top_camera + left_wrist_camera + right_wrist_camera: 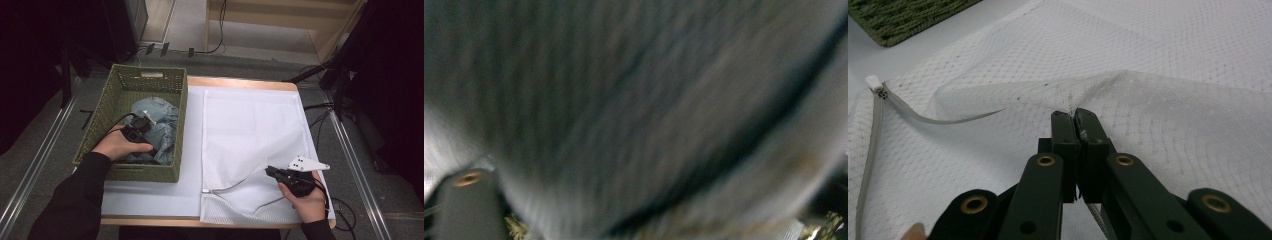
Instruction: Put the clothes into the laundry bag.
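A bundle of blue jeans [162, 117] lies in a green woven basket [150, 74] at the table's left. My left gripper [149, 142] reaches down into the basket onto them. In the left gripper view the blurred denim [624, 100] bulges between jaws that stand far apart, with one finger [466, 210] at the lower left. A white mesh laundry bag [250, 125] lies flat on the right. My right gripper [267, 171] is shut on the upper edge of its opening [1075, 117], which it holds up off the lower layer. The zipper slider [878, 87] rests at the opening's end.
A white sheet [150, 195] covers the wooden table [240, 81]. The basket's corner [898, 20] shows beyond the bag in the right gripper view. Cables and dark stands sit on the floor around the table.
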Demonstrator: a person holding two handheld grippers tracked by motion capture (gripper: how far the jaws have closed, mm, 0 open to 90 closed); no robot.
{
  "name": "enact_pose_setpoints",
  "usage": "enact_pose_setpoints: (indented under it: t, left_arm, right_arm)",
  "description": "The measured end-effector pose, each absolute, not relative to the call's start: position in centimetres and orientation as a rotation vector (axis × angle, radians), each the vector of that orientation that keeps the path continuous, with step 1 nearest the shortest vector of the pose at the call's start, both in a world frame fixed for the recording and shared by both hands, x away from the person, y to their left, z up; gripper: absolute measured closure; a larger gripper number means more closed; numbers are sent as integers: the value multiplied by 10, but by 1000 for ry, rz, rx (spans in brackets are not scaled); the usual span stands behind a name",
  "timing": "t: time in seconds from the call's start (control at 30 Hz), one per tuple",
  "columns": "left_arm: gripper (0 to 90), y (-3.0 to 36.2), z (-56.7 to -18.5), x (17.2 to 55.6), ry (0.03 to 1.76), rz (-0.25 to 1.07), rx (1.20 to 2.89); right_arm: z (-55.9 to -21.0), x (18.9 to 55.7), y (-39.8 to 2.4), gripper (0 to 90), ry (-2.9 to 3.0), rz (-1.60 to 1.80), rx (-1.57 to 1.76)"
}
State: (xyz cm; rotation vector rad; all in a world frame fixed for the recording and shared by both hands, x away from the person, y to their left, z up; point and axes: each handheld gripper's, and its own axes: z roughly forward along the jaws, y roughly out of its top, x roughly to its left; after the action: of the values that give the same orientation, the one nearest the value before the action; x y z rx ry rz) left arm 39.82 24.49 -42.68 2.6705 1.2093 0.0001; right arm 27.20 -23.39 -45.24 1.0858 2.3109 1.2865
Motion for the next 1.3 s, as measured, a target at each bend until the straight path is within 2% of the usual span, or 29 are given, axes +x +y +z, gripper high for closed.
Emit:
enact_pose_setpoints:
  t: [0.07,0.17,0.23,0.37,0.43,0.63,0.9,1.0,1.3]
  left_arm:
    - [228,245,-425,397,1179,-3,2670]
    - [395,245,-421,396,1142,-24,2660]
    - [571,247,-421,396,1127,-76,2629]
    - [630,251,-416,397,1132,-96,2561]
    - [650,255,-410,398,1130,-99,2490]
    - [671,264,-386,388,1038,113,2295]
    - [681,281,-366,378,991,268,2047]
    - [681,284,-359,372,960,355,1995]
    - [679,292,-348,361,896,462,1853]
  right_arm:
    - [-453,273,-233,888,2314,1284,1087]
    - [-453,273,-233,888,2315,1283,1086]
    - [-454,273,-232,891,2316,1282,1087]
    - [-453,272,-232,894,2322,1281,1079]
    - [-453,272,-232,896,2321,1276,1074]
    - [-452,271,-236,897,2314,1278,1071]
    - [-451,270,-236,897,2302,1272,1069]
    - [-451,271,-236,898,2300,1273,1066]
    - [-451,271,-235,899,2303,1272,1061]
